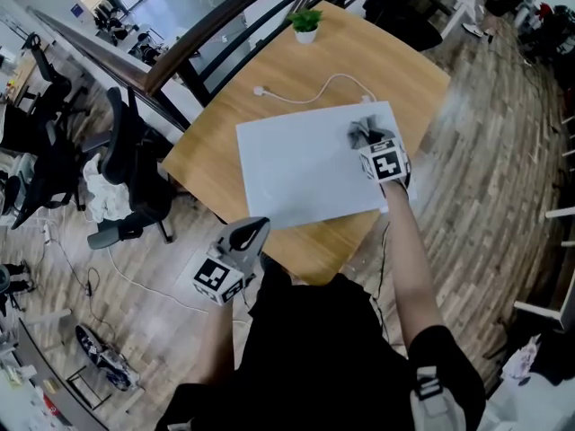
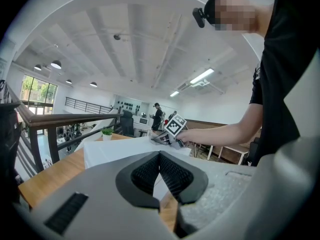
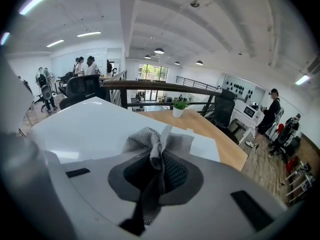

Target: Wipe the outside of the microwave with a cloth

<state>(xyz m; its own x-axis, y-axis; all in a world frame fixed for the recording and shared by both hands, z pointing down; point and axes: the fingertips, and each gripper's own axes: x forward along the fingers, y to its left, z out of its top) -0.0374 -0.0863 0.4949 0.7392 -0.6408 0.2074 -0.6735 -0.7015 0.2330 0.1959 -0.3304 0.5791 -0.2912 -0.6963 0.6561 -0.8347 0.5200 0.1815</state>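
Observation:
A white microwave stands on a round wooden table; in the head view I see its flat top. My right gripper is shut on a grey cloth, and the cloth lies on the top's right rear part. In the right gripper view the cloth bunches out of the shut jaws over the white top. My left gripper hangs shut and empty below the table's near edge, off the microwave. From the left gripper view the microwave shows beyond the jaws, with the right gripper on it.
A white cable runs behind the microwave. A small potted plant stands at the table's far edge. A dark railing runs along the left, with office chairs beside it. People stand in the distance.

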